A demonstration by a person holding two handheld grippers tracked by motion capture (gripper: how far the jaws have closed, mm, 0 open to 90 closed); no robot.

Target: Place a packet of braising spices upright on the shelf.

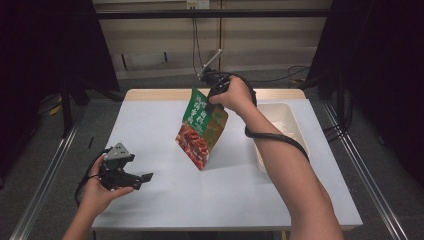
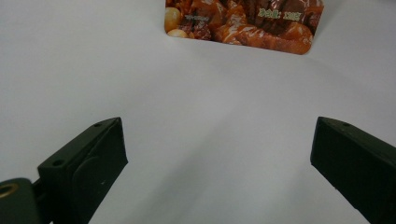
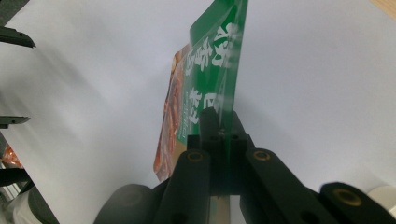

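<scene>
A white table [image 1: 165, 200] spreads beneath both grippers. A pale, shallow plastic tray [image 1: 292, 120] sits on it just to the right of the raised right gripper, near the table's right edge. Beyond that gripper, cables [image 1: 285, 76] trail across the grey floor [image 1: 50, 165] toward black curtains [image 1: 380, 60].

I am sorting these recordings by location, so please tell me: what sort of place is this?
Probably a lab or studio set up for recording, not a kitchen. The plain white rectangular table stands between black curtains, loose black cables lie on the grey floor, and a person's right tongs hold a green and red food pouch.
</scene>
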